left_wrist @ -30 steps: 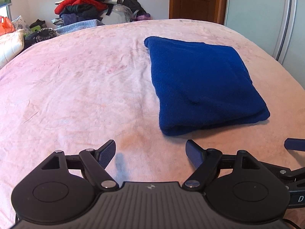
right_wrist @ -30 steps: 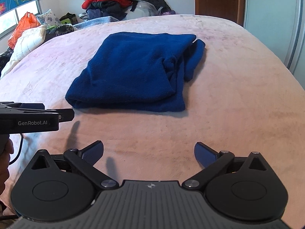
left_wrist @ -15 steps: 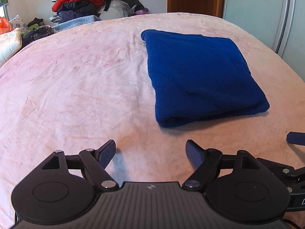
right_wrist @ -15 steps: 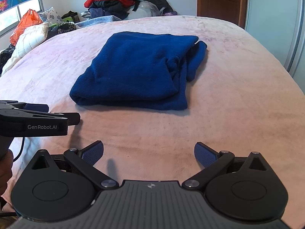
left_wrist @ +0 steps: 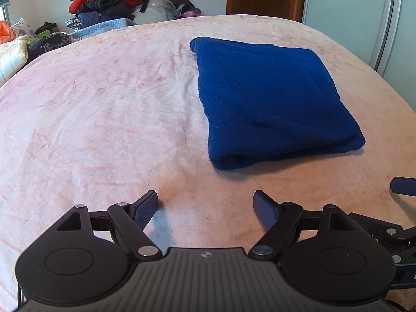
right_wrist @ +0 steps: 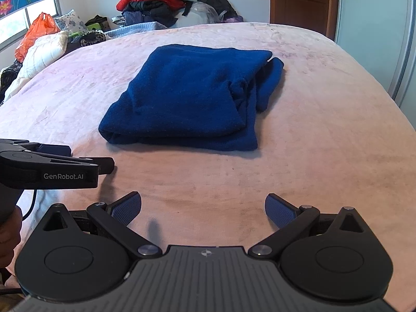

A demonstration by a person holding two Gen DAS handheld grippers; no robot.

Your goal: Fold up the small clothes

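Pink bed (right_wrist: pixel 312 140), brown door (right_wrist: pixel 301 0) (shut), daylit window (right_wrist: pixel 15 23).

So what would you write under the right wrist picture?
Folded blue jumper on a pink bed, open right hand-held gripper nearby.

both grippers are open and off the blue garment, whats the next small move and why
Probably bring the right gripper forward to the loose flap sticking out on the right of the folded blue garment and tuck it in. The left-wrist view shows a tidy rectangle, but that edge looks uneven.
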